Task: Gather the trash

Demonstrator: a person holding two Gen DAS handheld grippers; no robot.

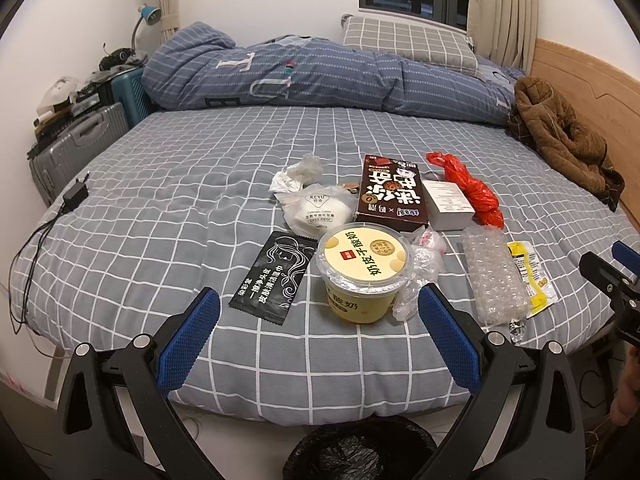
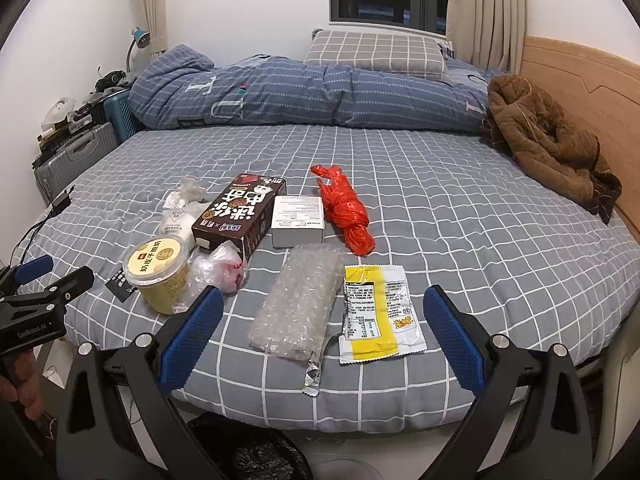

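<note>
Trash lies on the grey checked bed (image 1: 160,208): a yellow yogurt cup (image 1: 362,276) (image 2: 160,276), a black wipe sachet (image 1: 274,276), a brown snack box (image 1: 394,194) (image 2: 242,210), a white box (image 2: 297,221), a red plastic bag (image 2: 346,210), a bubble wrap piece (image 2: 298,304), a yellow-white wrapper (image 2: 378,312), crumpled tissue (image 1: 298,172) and clear plastic bags (image 2: 218,270). My left gripper (image 1: 318,332) is open and empty, just short of the yogurt cup. My right gripper (image 2: 324,330) is open and empty, in front of the bubble wrap and wrapper.
A black-lined bin (image 1: 360,452) stands on the floor below the bed edge. A blue folded duvet (image 1: 300,76), a pillow (image 2: 376,54) and a brown jacket (image 2: 548,140) lie at the back. Suitcases (image 1: 76,140) stand left. A charger with cable (image 1: 74,196) lies at the bed's left.
</note>
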